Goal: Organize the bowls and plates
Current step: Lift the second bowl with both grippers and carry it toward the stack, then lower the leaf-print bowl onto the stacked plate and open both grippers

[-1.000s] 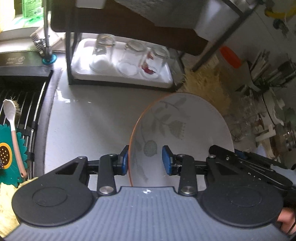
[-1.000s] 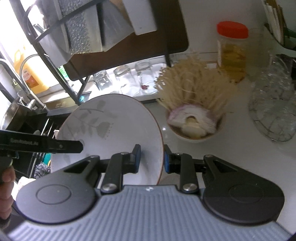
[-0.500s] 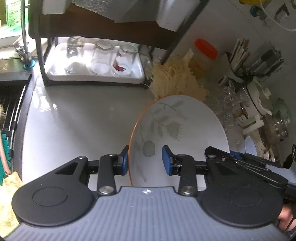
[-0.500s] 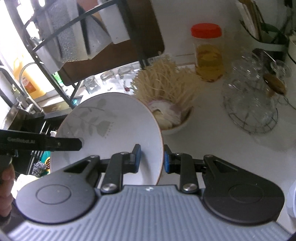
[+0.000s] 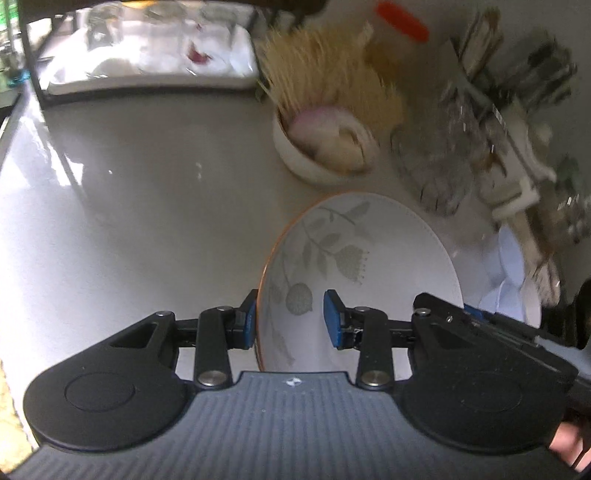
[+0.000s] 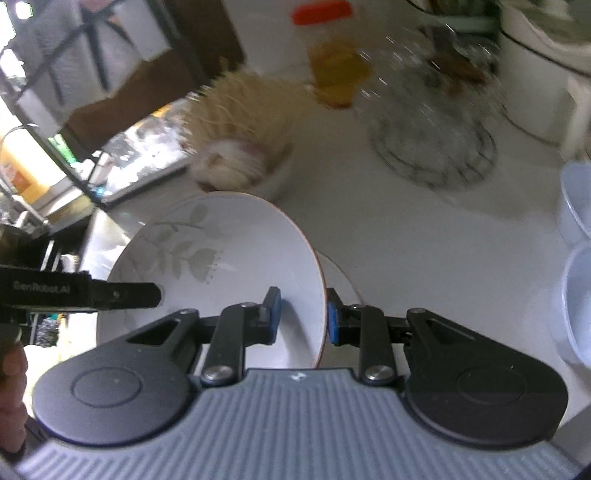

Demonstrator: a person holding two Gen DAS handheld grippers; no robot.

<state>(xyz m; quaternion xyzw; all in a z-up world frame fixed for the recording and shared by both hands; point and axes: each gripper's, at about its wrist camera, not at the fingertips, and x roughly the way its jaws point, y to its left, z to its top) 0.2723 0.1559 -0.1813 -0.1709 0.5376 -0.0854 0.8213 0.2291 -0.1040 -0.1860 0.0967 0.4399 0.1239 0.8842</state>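
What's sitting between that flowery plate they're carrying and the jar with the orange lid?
A white bowl of onion and straw-like strands lies between the plate and the jar, seen in both wrist views.

Plate (image 5: 373, 258) between both claws, noodle bowl (image 5: 317, 147) behind, glass tray (image 5: 147, 66) far left

1. My right gripper (image 6: 303, 315) grips the leaf-patterned plate (image 6: 229, 266) by its rim
2. Left gripper (image 6: 122, 294) reaches the plate's far edge
3. Bowl (image 6: 275, 181) and blurred jar (image 6: 332, 62) beyond
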